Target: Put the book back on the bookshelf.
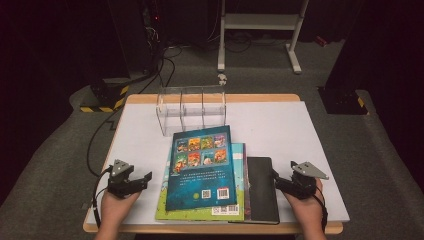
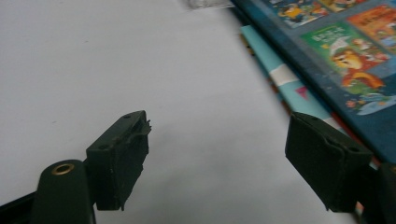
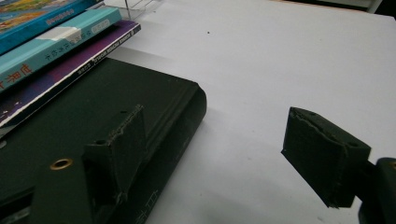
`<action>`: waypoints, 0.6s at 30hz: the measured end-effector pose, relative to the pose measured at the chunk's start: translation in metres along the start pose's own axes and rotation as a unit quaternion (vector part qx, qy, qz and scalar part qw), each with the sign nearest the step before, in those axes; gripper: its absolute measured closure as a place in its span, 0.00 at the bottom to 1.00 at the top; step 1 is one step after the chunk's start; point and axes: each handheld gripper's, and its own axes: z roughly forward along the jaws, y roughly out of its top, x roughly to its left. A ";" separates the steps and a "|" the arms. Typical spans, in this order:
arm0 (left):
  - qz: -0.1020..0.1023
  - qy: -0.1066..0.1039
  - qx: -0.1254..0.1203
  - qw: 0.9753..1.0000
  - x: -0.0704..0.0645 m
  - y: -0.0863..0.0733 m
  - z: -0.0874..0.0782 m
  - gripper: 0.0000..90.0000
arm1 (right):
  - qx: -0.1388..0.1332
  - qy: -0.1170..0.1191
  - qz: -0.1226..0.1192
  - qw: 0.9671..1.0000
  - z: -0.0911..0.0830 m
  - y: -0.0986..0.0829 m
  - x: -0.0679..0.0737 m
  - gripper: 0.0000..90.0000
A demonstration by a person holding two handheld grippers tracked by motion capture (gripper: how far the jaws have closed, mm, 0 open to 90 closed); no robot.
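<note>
A stack of books lies at the table's near middle. On top is a dark blue picture book (image 1: 202, 167) (image 2: 345, 51), over a teal and green book (image 1: 240, 165) (image 2: 289, 79) (image 3: 51, 49), a purple-edged book (image 3: 70, 70) and a black book (image 1: 262, 187) (image 3: 116, 121) at the bottom right. My left gripper (image 1: 145, 178) (image 2: 217, 158) stands open on the bare table just left of the stack. My right gripper (image 1: 276, 181) (image 3: 219, 154) is open, its left jaw over the black book's right edge, its right jaw over bare table.
A clear plastic divider rack (image 1: 192, 107) stands upright behind the stack. The white table top (image 1: 280, 130) has free room on both sides. Beyond the far edge are cables (image 1: 155, 70) and a white stand's feet (image 1: 295, 60) on the grey floor.
</note>
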 end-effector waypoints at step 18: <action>-0.005 -0.153 0.020 0.988 -0.062 0.007 0.026 0.24 | -0.006 0.012 -0.005 1.000 0.001 0.001 0.007 0.23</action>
